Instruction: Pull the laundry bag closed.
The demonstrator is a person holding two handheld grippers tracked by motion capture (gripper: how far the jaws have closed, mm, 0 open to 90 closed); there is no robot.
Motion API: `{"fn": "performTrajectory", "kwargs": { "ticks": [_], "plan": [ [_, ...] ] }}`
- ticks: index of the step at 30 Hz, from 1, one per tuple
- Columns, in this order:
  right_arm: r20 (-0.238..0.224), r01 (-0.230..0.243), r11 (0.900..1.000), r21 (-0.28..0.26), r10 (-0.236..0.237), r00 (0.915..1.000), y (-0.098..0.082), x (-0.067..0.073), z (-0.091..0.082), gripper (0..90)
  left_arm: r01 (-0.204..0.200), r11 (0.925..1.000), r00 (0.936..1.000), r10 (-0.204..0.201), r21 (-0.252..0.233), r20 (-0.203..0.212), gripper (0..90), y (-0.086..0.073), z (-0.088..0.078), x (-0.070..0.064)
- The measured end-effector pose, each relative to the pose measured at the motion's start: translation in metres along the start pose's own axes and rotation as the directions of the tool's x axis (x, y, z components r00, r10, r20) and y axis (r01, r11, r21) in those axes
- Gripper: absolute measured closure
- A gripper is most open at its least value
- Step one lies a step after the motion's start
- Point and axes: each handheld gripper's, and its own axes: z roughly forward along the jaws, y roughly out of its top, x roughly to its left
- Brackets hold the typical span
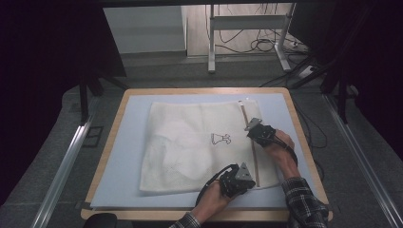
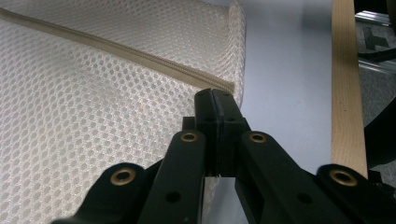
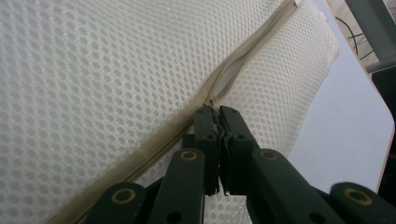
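Work in hand was the zip (image 1: pixel 255 156) on a mesh bag (image 1: pixel 190 142). The bag lay flat in the middle of the table (image 1: pixel 119 156), on its pale blue top, with the zip running near-to-far along the bag's right side.

The left gripper (image 1: pixel 240 183) sat at the near end of the zip, at the bag's near right corner. Its jaws were fully closed, pinching the bag edge right at the zip end, seen plainly in the left gripper view (image 2: pixel 215 100). It looked like an anchor hold.

The right gripper (image 1: pixel 256 129) was farther along the zip, about midway, with jaws closed too. In the right gripper view (image 3: pixel 215 112) the tips met at the slider, but the pull itself was too small to make out, so a grip on it was only likely.

Progress, as a judgement: in the right gripper view the zip lay closed on the near side of the tips and gaped open just beyond them. So roughly half looked done and the far half, up to the white tab (image 1: pixel 244 101), was left. Whether it was being opened or closed could not be told.

Bag look: cream honeycomb mesh, soft and slightly rumpled, with a beige zip tape and a small dark figure print (image 1: pixel 221 138) near centre. It seemed empty and flat.
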Motion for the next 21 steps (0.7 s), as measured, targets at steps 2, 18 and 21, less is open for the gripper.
{"fn": "performTrajectory", "kwargs": {
  "ticks": [2, 18, 21],
  "plan": [
    [0.002, -0.006, 1.000, 0.000, 0.006, 1.0000, 0.001, -0.001, 0.002, 85.9, 0.000, 1.0000, 1.0000, 0.000, 0.000, 0.000, 89.9, 0.000, 0.000, 0.000],
    [0.011, -0.030, 1.000, 0.008, 0.030, 0.9995, 0.010, -0.009, 0.014, 85.9, 0.003, 1.0000, 1.0000, -0.003, 0.001, 0.002, 89.9, 0.000, 0.000, 0.000],
    [0.014, -0.034, 0.999, 0.008, 0.034, 0.9993, 0.012, -0.010, 0.016, 85.9, 0.005, 1.0000, 1.0000, -0.005, -0.001, 0.004, 89.9, 0.000, 0.000, 0.000]
  ]
}}
